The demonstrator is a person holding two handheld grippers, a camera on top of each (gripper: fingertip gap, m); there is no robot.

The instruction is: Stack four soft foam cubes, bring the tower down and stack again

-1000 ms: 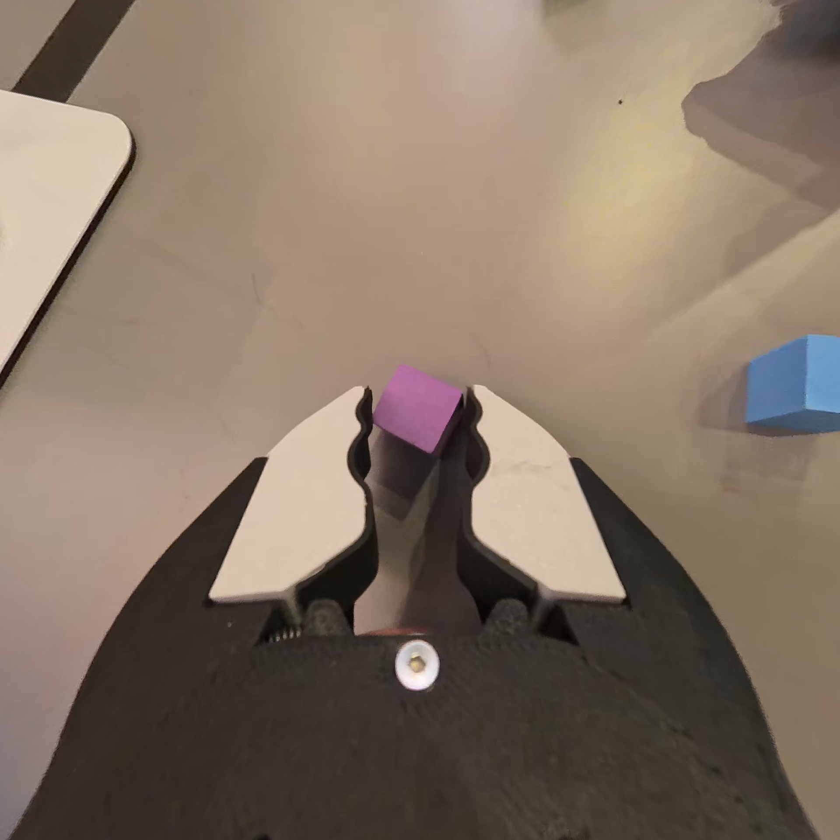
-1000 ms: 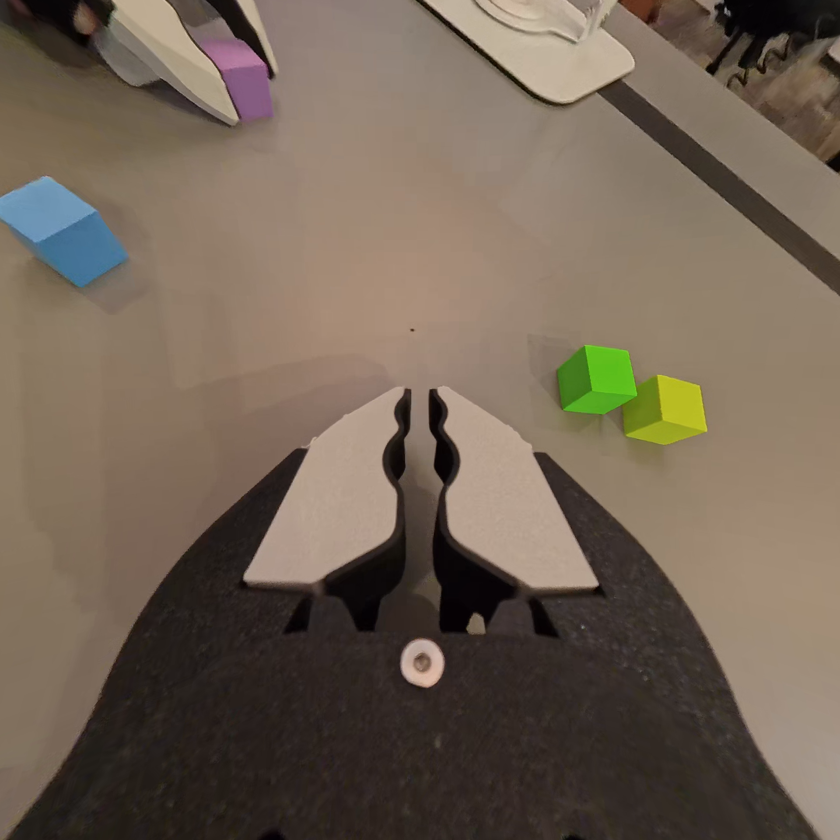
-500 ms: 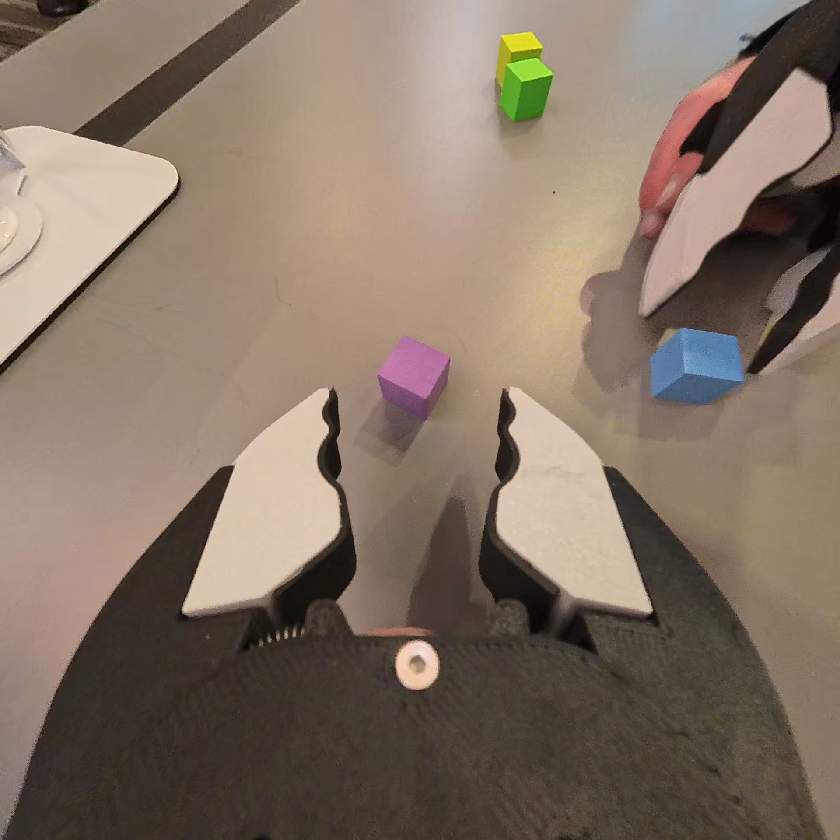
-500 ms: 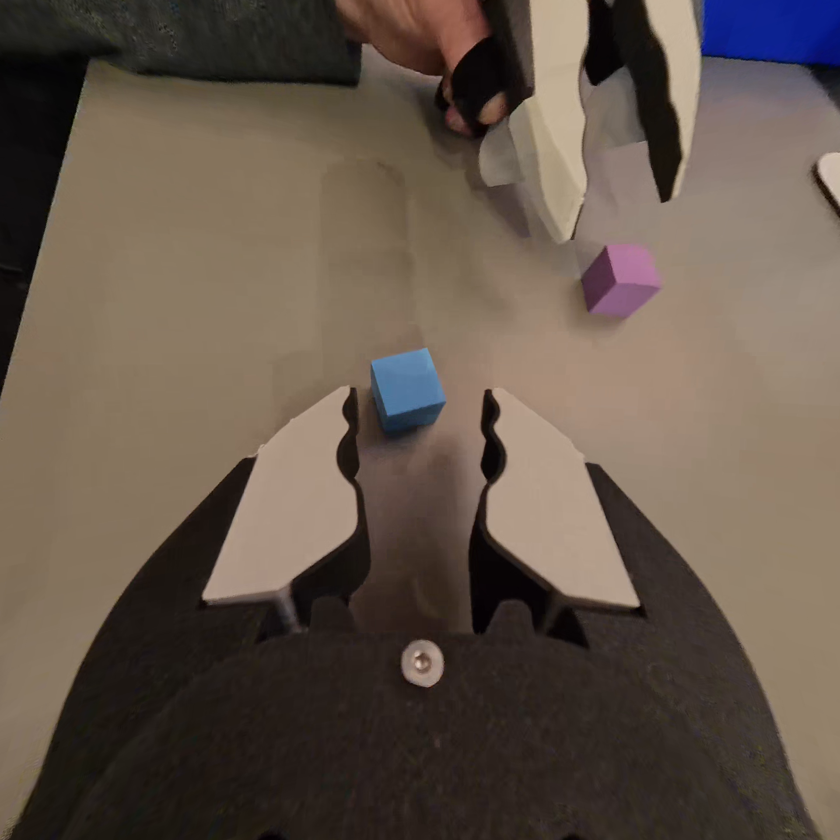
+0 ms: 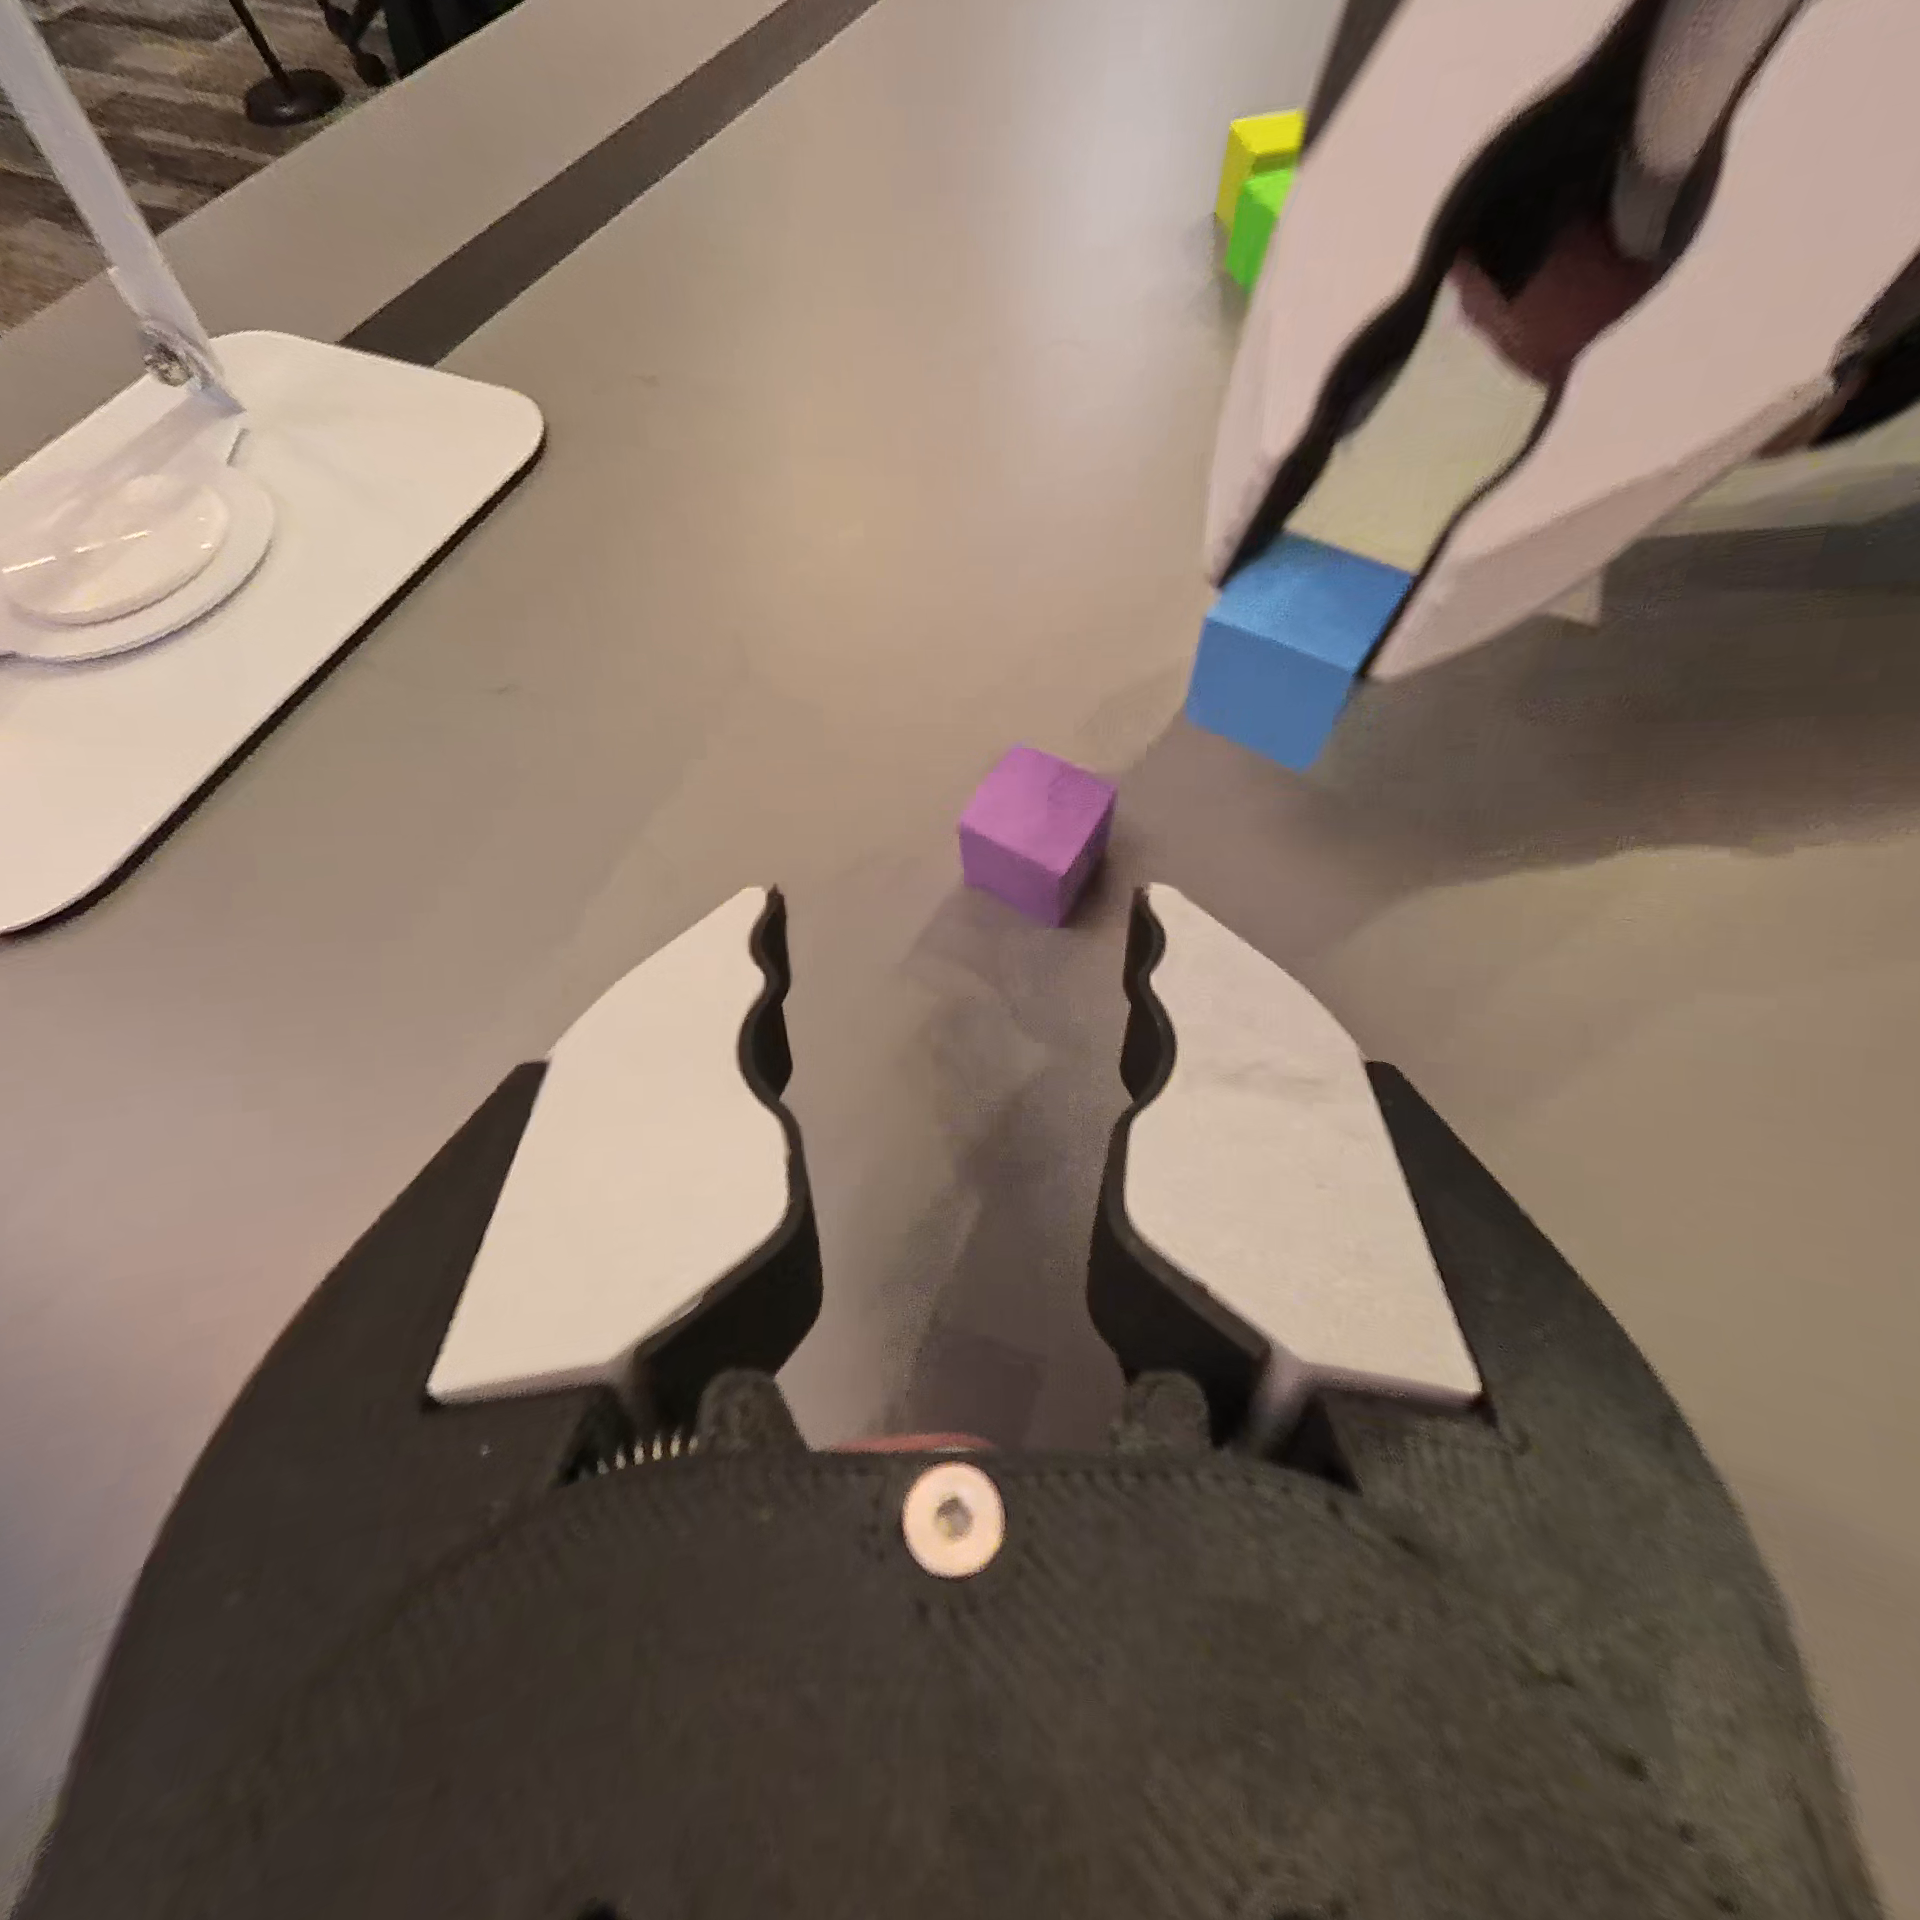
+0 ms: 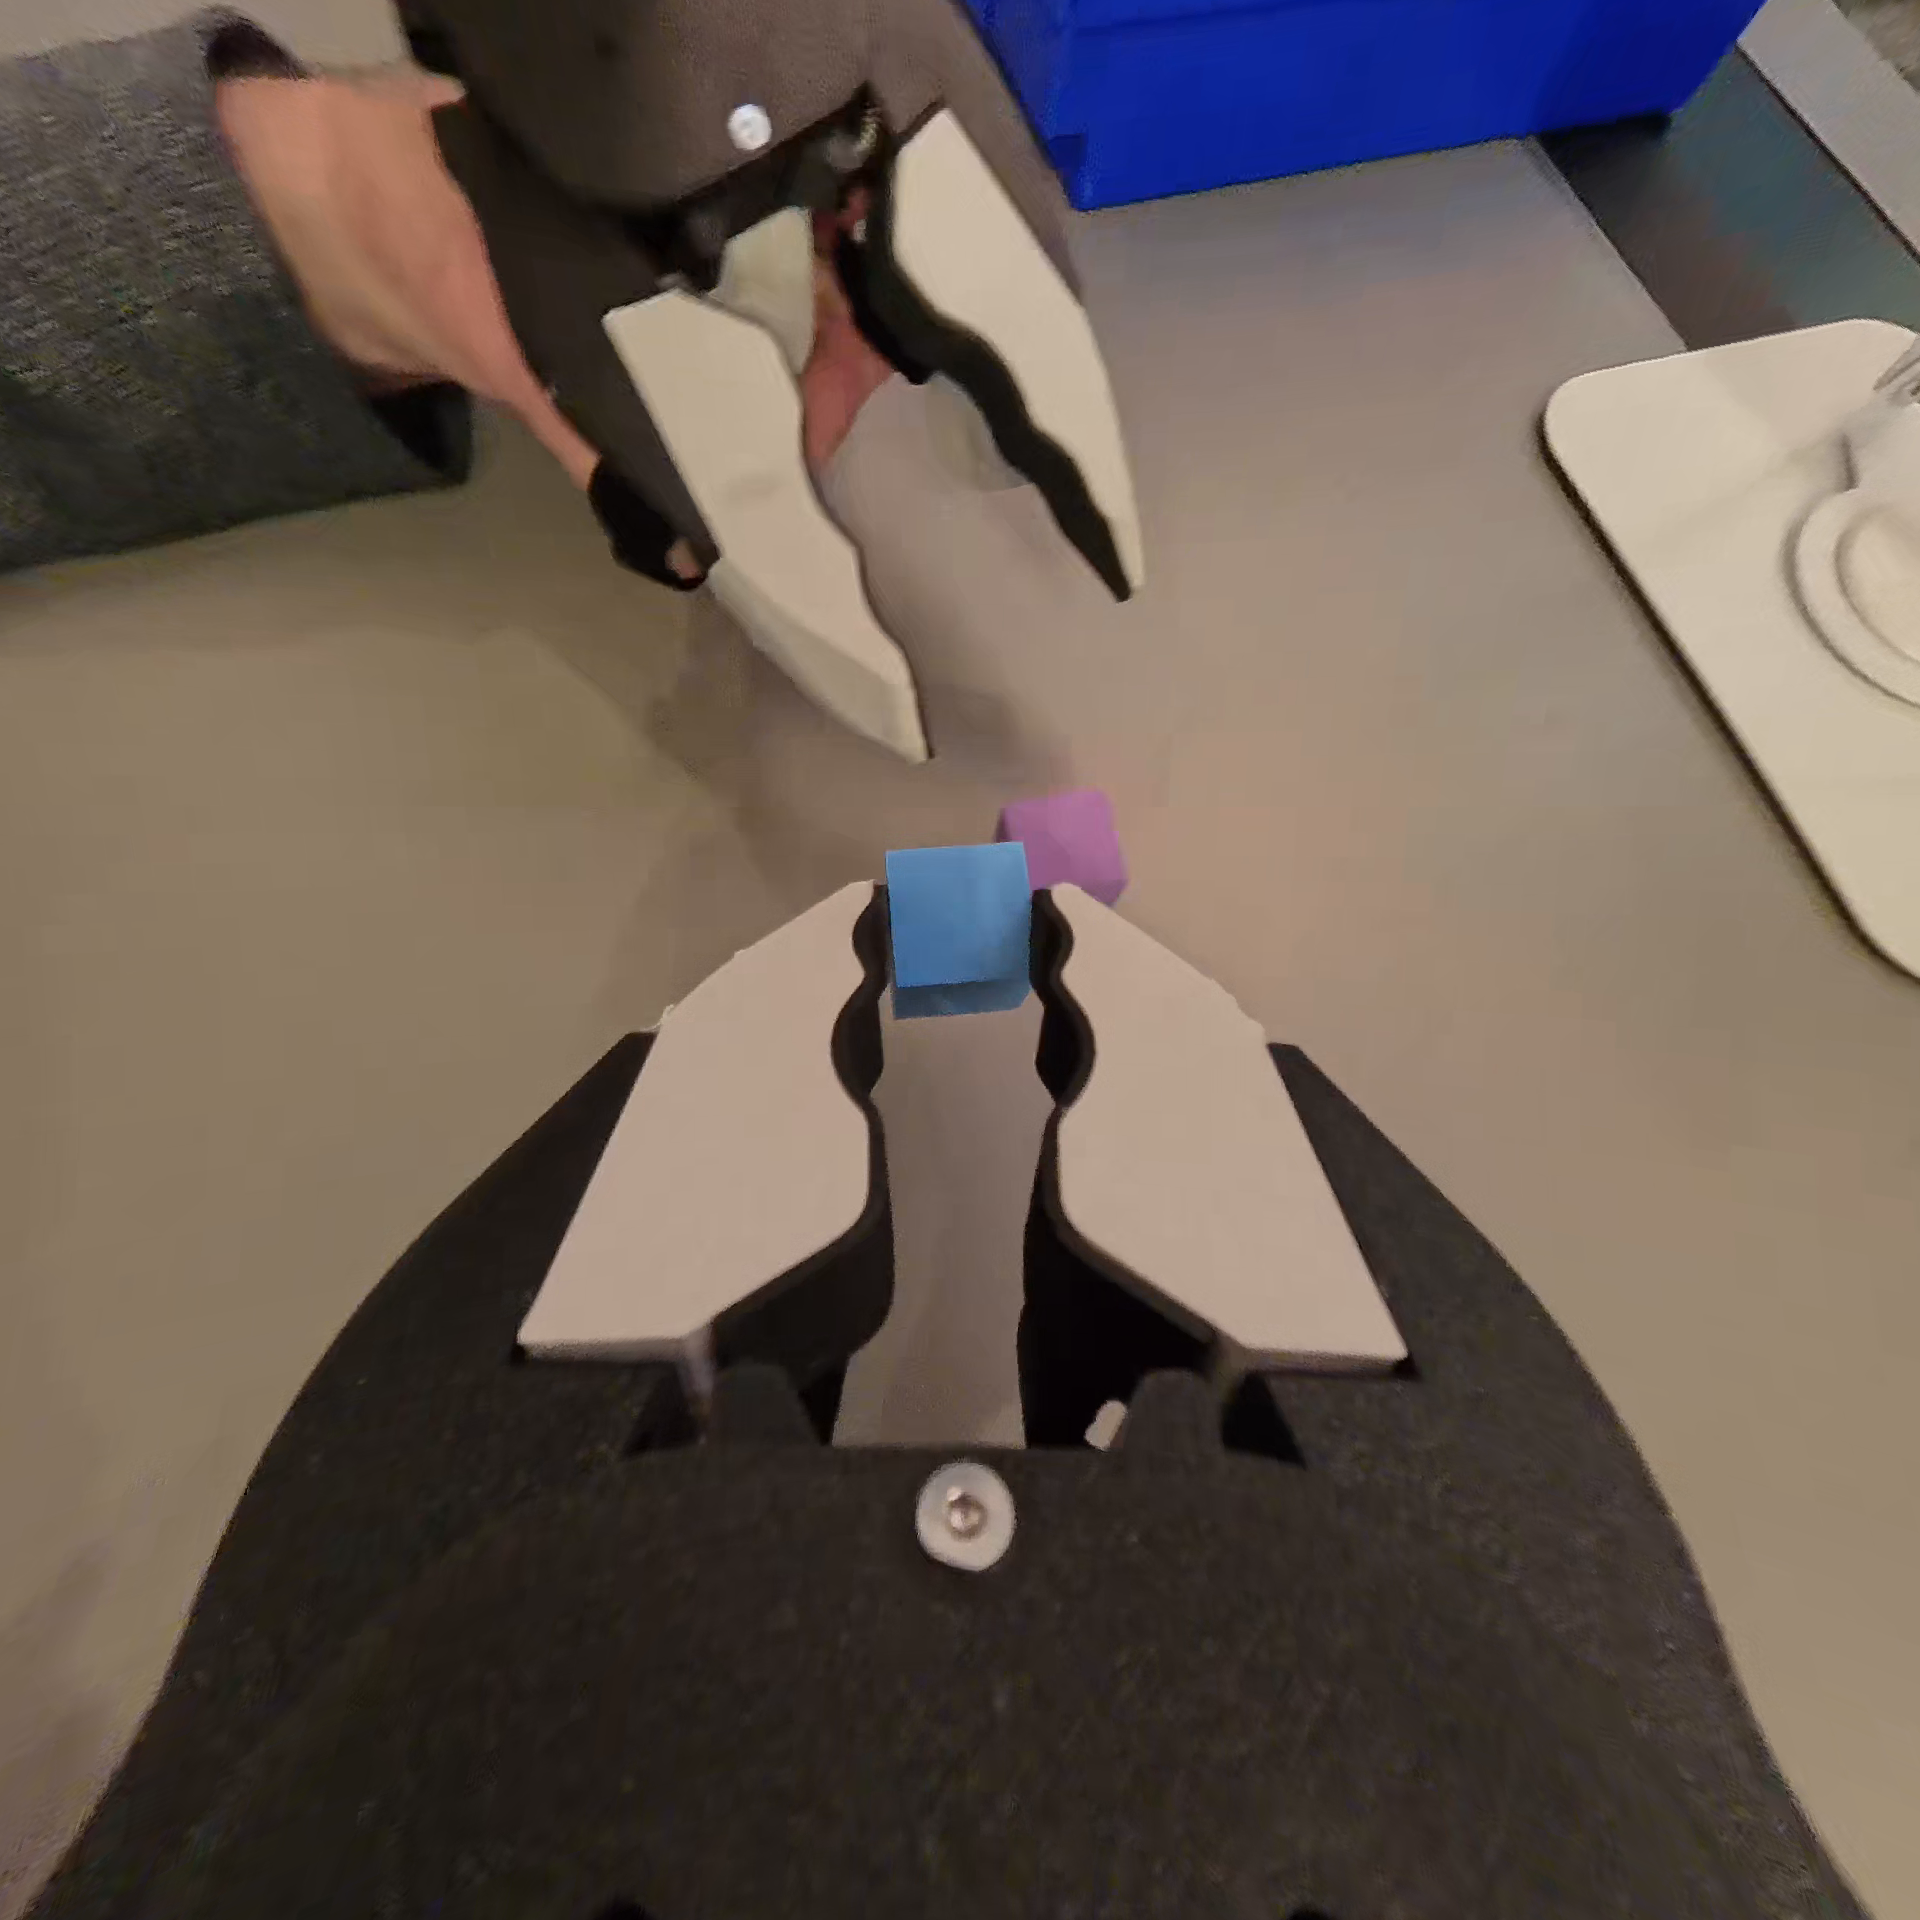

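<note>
No legible writing, views somewhat blurred.

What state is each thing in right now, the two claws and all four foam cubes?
Left claw: open, holding nothing.
Right claw: shut on the blue cube, pads pressing its sides.
Blue cube: gripped at the fingertips, off the table.
Purple cube: resting free on the table, ahead of the left claw.
Green cube: on the table, far side, right beside the yellow cube.
Yellow cube: on the table, unstacked.
</note>
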